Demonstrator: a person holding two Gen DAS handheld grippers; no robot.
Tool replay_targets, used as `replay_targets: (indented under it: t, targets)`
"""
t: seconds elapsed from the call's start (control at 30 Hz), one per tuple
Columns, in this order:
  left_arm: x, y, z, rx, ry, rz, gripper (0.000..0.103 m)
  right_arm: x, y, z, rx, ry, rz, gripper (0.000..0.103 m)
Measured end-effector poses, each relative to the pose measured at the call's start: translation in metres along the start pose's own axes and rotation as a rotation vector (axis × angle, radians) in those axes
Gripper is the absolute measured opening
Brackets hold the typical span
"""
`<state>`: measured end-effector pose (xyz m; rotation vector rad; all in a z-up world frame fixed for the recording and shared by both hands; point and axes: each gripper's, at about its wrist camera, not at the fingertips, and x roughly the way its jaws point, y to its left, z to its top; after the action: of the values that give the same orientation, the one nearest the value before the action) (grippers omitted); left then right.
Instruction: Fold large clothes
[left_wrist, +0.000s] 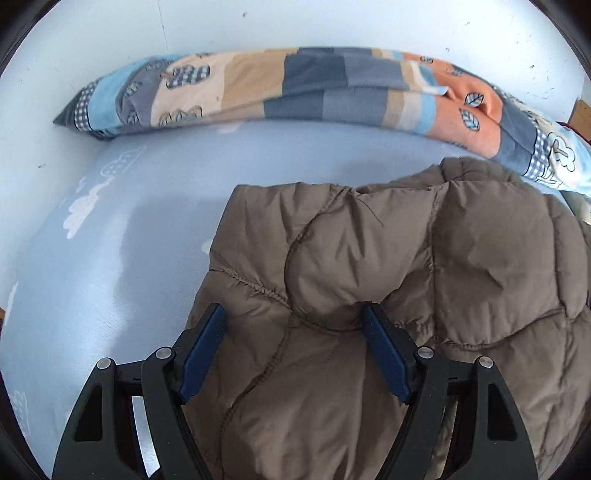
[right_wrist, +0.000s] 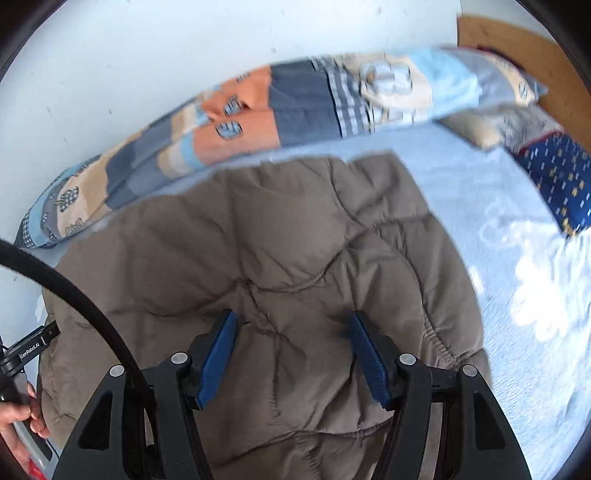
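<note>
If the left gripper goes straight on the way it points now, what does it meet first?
Most likely the brown puffer jacket: the left gripper is open, with quilted fabric directly between and ahead of its fingers. Whether it already touches is unclear.

A brown quilted puffer jacket (left_wrist: 388, 288) (right_wrist: 266, 251) was laid bunched and creased on a pale blue bed sheet (left_wrist: 110, 240) (right_wrist: 480, 206), its stitched panels puffed up.

Bright, even daylight. Soft shadow on bed (left_wrist: 122, 240) left of jacket (left_wrist: 369, 277). Motion blur across right-wrist view; strong fisheye bending, dark corners.
</note>
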<state>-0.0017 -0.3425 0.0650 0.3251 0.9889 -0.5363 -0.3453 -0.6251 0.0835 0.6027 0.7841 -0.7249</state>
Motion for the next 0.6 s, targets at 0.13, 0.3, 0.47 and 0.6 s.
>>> replay_targets:
  t: [0.13, 0.3, 0.47, 0.6]
  targets:
    - [0.016, 0.007, 0.001, -0.034, 0.056, -0.021, 0.082, 0.017, 0.001, 0.001, -0.025, 0.043, -0.018, 0.071]
    - [0.003, 0.011, -0.008, -0.090, -0.001, -0.016, 0.082, 0.018, -0.004, -0.001, -0.007, 0.046, -0.007, 0.072]
    - [-0.041, 0.012, -0.016, -0.096, -0.092, -0.039, 0.081, -0.016, -0.005, -0.008, 0.043, -0.002, 0.050, 0.071]
    - [-0.095, 0.014, -0.026, -0.070, -0.206, -0.013, 0.081, -0.058, 0.006, -0.015, -0.012, -0.052, 0.036, 0.071]
